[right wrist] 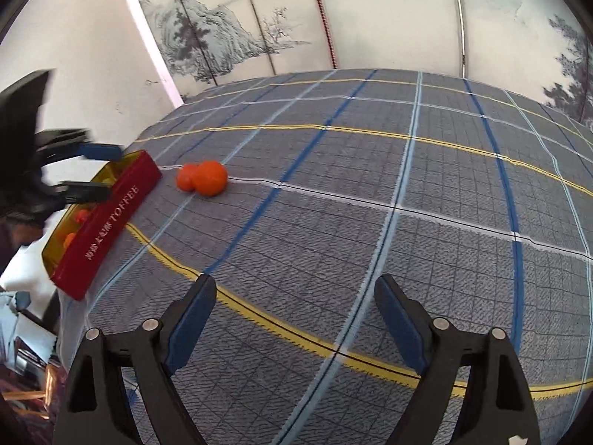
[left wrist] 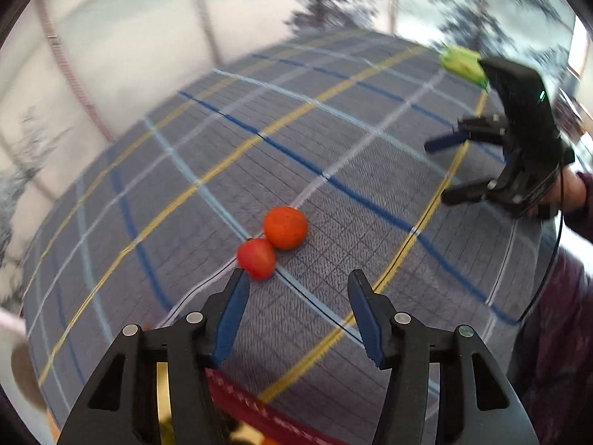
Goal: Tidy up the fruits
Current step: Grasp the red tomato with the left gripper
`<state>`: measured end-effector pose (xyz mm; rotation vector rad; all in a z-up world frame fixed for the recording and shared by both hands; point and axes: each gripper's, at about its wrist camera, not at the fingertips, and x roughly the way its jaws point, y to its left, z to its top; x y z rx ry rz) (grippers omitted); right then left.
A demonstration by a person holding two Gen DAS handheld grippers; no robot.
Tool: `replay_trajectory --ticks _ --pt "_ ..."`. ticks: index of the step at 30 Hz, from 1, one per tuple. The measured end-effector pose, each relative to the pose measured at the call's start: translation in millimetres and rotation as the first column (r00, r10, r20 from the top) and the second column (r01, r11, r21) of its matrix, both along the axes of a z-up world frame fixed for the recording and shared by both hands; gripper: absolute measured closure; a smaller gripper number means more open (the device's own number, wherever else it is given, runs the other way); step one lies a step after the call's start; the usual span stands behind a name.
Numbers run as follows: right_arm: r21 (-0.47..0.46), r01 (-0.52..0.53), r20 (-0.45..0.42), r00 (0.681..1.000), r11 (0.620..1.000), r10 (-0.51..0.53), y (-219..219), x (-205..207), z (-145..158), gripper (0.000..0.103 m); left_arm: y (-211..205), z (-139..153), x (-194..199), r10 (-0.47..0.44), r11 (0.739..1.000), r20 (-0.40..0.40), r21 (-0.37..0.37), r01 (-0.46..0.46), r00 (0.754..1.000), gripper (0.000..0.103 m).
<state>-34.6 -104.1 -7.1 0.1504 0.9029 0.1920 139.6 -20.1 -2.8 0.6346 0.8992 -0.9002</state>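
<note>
An orange fruit and a smaller red fruit lie touching on the plaid tablecloth, just ahead of my left gripper, which is open and empty. Both fruits also show in the right wrist view, orange and red. A red TOFFEE tin at the table's left edge holds small orange fruits. My left gripper hovers over the tin. My right gripper is open and empty above the cloth; it also shows in the left wrist view.
A green-yellow fruit lies at the far table edge behind the right gripper. The plaid tablecloth covers the table. A painted folding screen stands behind. Clutter sits below the table's left edge.
</note>
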Motion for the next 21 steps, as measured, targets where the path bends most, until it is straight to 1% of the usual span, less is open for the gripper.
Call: replay_trajectory --ticks 2,5,8,9,11,12,13,14,16,17,18,19,20,21 --pt "0.019 0.002 0.005 1.0 1.0 -0.002 -2 0 0 0.015 -7 -13 13 -0.021 0.998 -0.011 0.055 0.022 1.0 0.05" --pt "0.053 0.007 0.012 1.0 0.999 -0.007 -6 0 2 0.013 -10 -24 30 -0.03 0.997 -0.058 0.072 0.034 0.998 0.052" --pt "0.07 -0.001 0.011 1.0 0.998 0.0 -7 0 1 0.01 -15 -33 41 -0.041 0.995 -0.063 0.09 0.047 0.997 0.052" --pt "0.071 -0.003 0.008 1.0 0.997 0.003 -6 1 1 0.01 -17 -36 44 -0.041 0.994 -0.069 0.096 0.047 0.997 0.055" --pt "0.076 -0.011 0.001 1.0 0.997 0.011 -5 3 -1 0.01 -17 -41 51 -0.033 0.994 -0.079 0.098 0.041 0.996 0.057" --pt "0.076 -0.013 -0.002 1.0 0.997 0.014 -5 3 -1 0.01 -17 -42 54 -0.024 0.994 -0.086 0.1 0.033 0.996 0.064" --pt "0.075 -0.014 -0.004 1.0 0.997 0.014 -5 3 -1 0.01 -15 -44 57 0.001 0.994 -0.081 0.106 0.008 0.997 0.071" --pt "0.074 -0.015 -0.004 1.0 0.997 0.015 -4 3 -1 0.01 -12 -43 60 0.021 0.995 -0.097 0.1 -0.012 0.995 0.071" --pt "0.077 -0.018 -0.002 1.0 0.997 0.018 -5 3 -1 0.009 -4 -39 63 0.112 0.992 -0.142 0.072 -0.102 0.984 0.072" --pt "0.08 -0.02 -0.001 1.0 0.997 0.021 -5 3 -1 0.009 1 -33 58 0.176 0.984 -0.123 0.045 -0.172 0.977 0.072" --pt "0.077 -0.024 0.0 1.0 0.997 0.024 -4 3 -1 0.009 8 -25 49 0.242 0.97 -0.104 0.012 -0.243 0.965 0.072" --pt "0.063 -0.038 -0.004 0.999 0.997 0.038 -1 4 0 0.009 13 -19 42 0.287 0.957 -0.108 -0.017 -0.29 0.952 0.071" --pt "0.056 -0.058 -0.005 0.998 0.997 0.058 3 5 1 0.009 22 -11 32 0.348 0.932 -0.121 -0.058 -0.357 0.93 0.071" --pt "0.052 -0.085 0.001 0.996 0.995 0.085 7 8 4 0.009 29 -6 24 0.394 0.91 -0.136 -0.081 -0.406 0.909 0.071"
